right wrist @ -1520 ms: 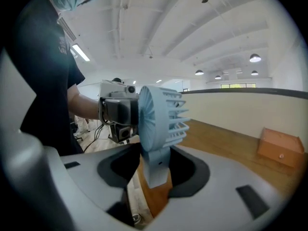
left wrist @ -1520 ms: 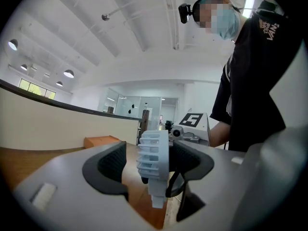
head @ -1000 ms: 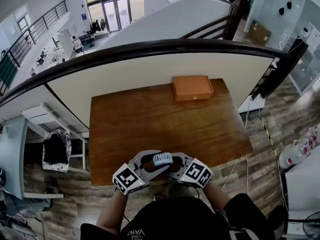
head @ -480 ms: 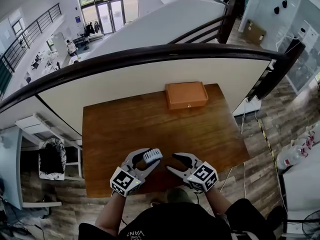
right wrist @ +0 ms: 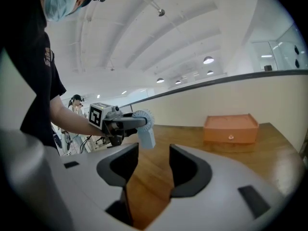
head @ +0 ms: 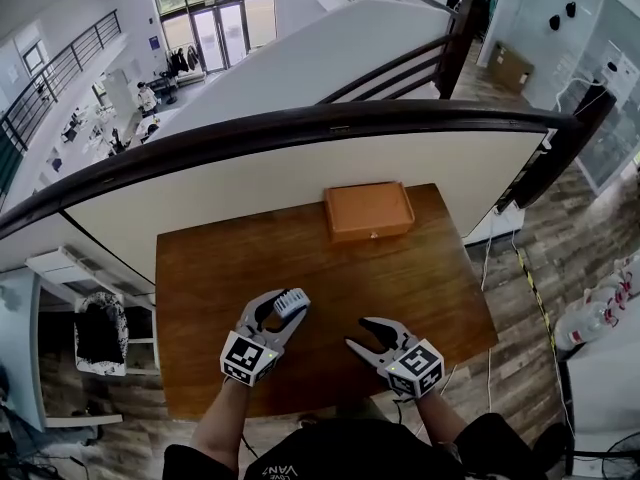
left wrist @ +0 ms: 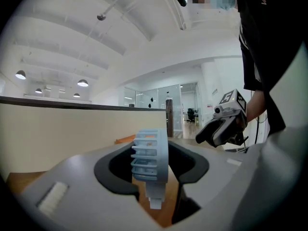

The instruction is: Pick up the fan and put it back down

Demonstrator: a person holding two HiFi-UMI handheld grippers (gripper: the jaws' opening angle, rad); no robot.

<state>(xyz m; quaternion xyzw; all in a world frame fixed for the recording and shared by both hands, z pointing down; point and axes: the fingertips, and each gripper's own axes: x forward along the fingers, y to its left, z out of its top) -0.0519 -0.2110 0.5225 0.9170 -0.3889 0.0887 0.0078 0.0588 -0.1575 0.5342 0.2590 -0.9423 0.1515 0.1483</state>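
On the near-left part of the wooden table, the left gripper is clamped on the fan – a small, pale blue-white, ribbed round thing with a short stem. In the left gripper view the fan stands edge-on between the two dark pads, which press on it from either side, and its stem hangs down between them with brown wood showing below. The jaws stand fairly wide because the fan fills the gap. The fan sits over the near half of the tabletop, left of centre, well apart from the far edge.

Further right, at the far edge of the table, lies a flat orange box, against the pale wall under the dark handrail.

To the right and nearer, the right gripper is over the near-right part of the table. Its jaws are spread apart with only bare wood between them – it grips nothing, and it is near the left gripper without touching it.
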